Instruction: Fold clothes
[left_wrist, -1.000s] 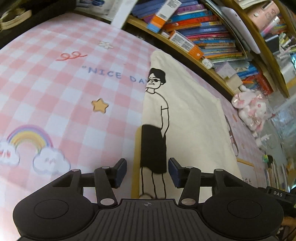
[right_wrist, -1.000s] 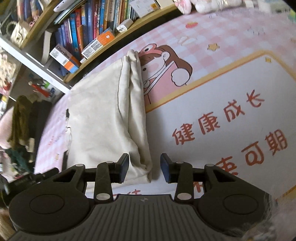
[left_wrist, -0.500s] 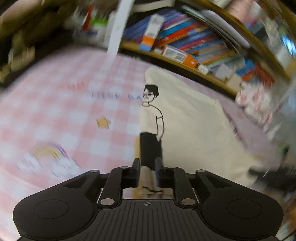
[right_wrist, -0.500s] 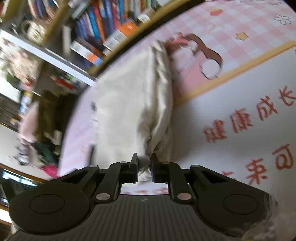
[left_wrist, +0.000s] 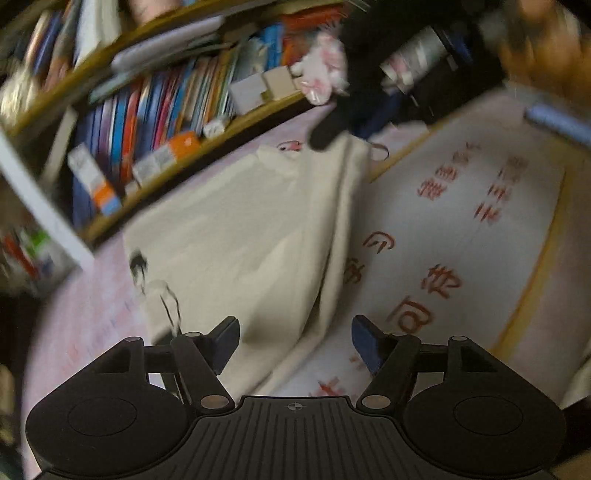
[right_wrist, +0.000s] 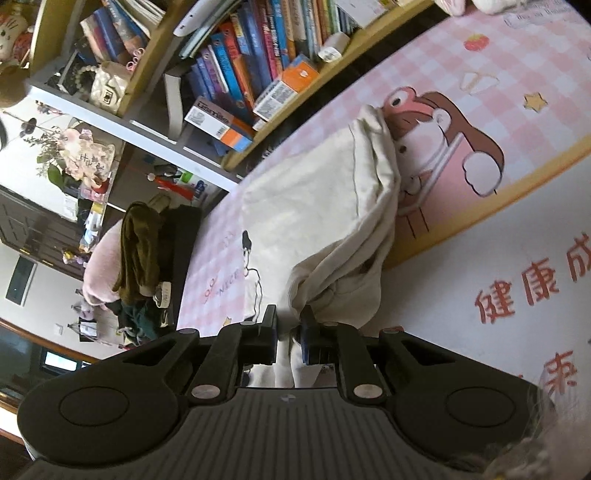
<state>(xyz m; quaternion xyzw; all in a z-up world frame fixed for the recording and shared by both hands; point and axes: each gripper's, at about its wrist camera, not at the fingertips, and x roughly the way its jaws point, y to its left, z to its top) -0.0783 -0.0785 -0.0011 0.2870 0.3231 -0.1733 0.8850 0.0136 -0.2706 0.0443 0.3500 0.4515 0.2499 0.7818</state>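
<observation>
Cream T-shirt (right_wrist: 314, 206), printed with a black line drawing of a standing figure (right_wrist: 251, 273), lies partly folded across the middle of the right wrist view, on a pink checked cloth (right_wrist: 461, 85) that covers the surface beneath. Its right edge is bunched into thick folds, and the near corner is lifted off the cloth into a gathered peak at lower centre. In the left wrist view, which is blurred, the same garment (left_wrist: 236, 229) stretches from upper centre down to lower centre, with a long ridge of fabric along its right side.

Behind the cloth, a wooden bookshelf (right_wrist: 258, 55) packed with coloured books fills the upper part of both views. The cloth carries a white panel with red characters (right_wrist: 532, 288) at right, and a cartoon character in a red hat (right_wrist: 424, 122) above it.

At lower centre of the right wrist view, the right gripper (right_wrist: 289, 334) has its fingers (right_wrist: 307, 334) clenched on the lifted corner of the shirt, fabric pinched between them. At the bottom of the left wrist view, the left gripper (left_wrist: 293, 339) has its fingers (left_wrist: 364, 343) spread wide and released, with the shirt's near edge below the gap.

A dark shape at the upper centre of the left wrist view meets the shirt's far edge; it is too blurred to tell what it is.
</observation>
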